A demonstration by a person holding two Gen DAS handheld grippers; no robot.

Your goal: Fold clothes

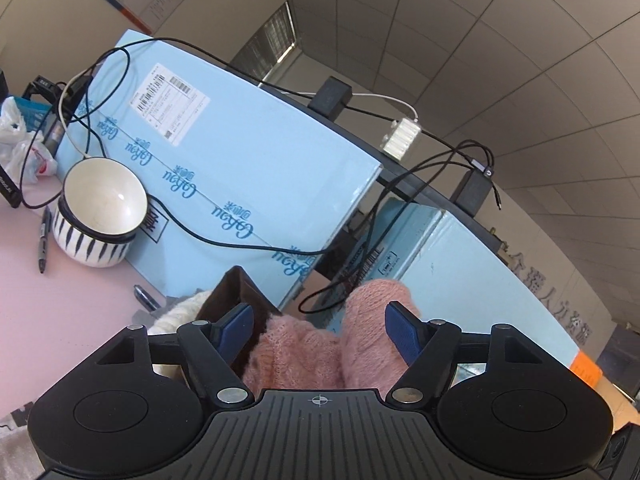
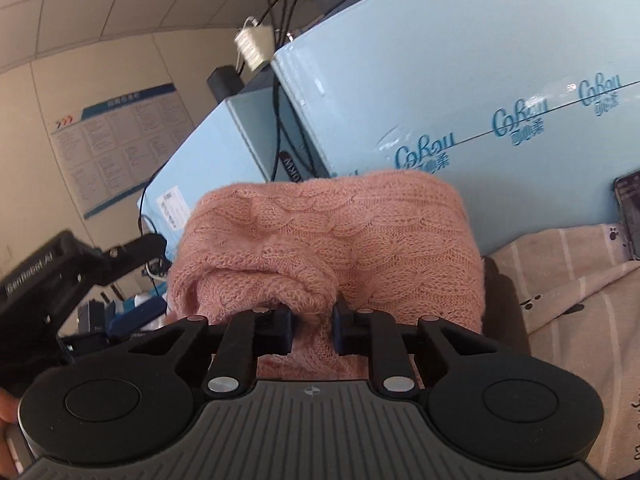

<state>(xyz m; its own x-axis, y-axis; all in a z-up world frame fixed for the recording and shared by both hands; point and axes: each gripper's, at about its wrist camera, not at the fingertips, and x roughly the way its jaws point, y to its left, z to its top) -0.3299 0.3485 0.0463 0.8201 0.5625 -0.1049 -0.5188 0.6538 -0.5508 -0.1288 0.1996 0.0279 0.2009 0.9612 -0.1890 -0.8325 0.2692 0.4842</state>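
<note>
A pink cable-knit sweater (image 2: 328, 240) is bunched and lifted in front of the blue boxes. My right gripper (image 2: 314, 328) is shut on a fold of its lower edge. In the left wrist view the same sweater (image 1: 320, 344) lies between the blue fingers (image 1: 402, 332) of my left gripper (image 1: 320, 330), whose jaws stand wide apart with knit between them, not pinched. The left gripper's black body (image 2: 44, 280) shows at the left of the right wrist view.
Light blue cardboard boxes (image 1: 240, 152) stand behind, with black cables (image 1: 224, 240) draped over them. A striped bowl (image 1: 100, 216) and a pen (image 1: 43, 240) sit on the pink table (image 1: 60, 320). A striped beige garment (image 2: 580, 300) and a phone (image 2: 630, 212) lie at right. A white knit item (image 1: 180, 308) and brown cloth (image 1: 236, 292) lie near the left fingers.
</note>
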